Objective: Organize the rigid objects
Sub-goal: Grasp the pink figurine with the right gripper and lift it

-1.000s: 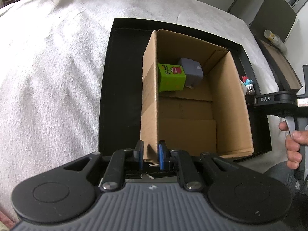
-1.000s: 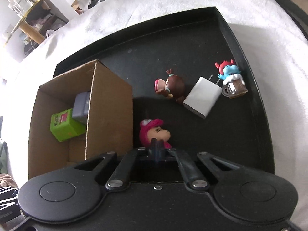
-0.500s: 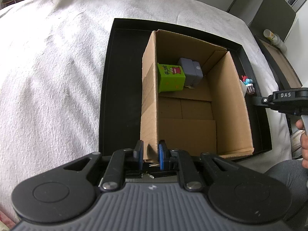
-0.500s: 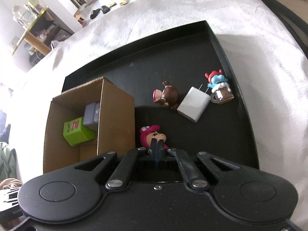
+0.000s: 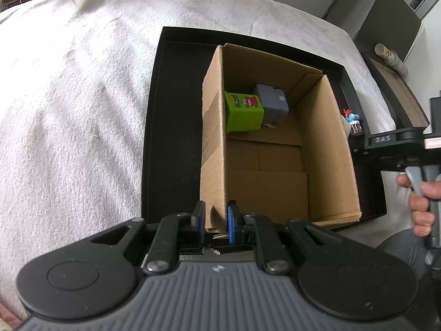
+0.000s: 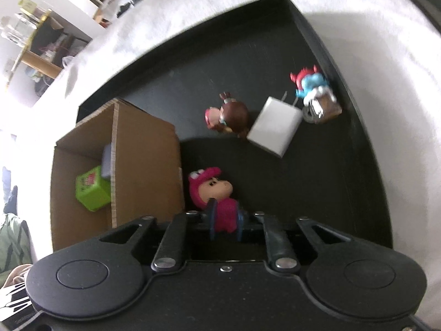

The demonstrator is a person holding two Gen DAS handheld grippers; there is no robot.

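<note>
An open cardboard box (image 5: 325, 149) stands on a black tray (image 5: 154, 127). Inside it are a green cube (image 5: 244, 111) and a grey block (image 5: 271, 102). My left gripper (image 5: 216, 222) is shut on the box's near left wall corner. In the right wrist view my right gripper (image 6: 224, 224) has its two fingers around the body of a pink-hooded figurine (image 6: 217, 195) lying on the tray (image 6: 344, 193) beside the box (image 6: 146, 162); the fingers look close to it, contact is unclear. A brown-haired figurine (image 6: 228, 115), a white charger (image 6: 275, 129) and a blue figurine with a mug (image 6: 317, 93) lie farther back.
The tray rests on a white towel-like cloth (image 5: 69, 96). The right gripper's handle and the hand holding it (image 5: 413, 176) show right of the box. Shelves with clutter (image 6: 35, 41) are beyond the cloth. A dark cabinet (image 5: 386, 24) stands at the far right.
My right gripper was shut and raised; now it has come down and opened around the pink-hooded figurine. The left gripper has kept its hold on the box wall.
</note>
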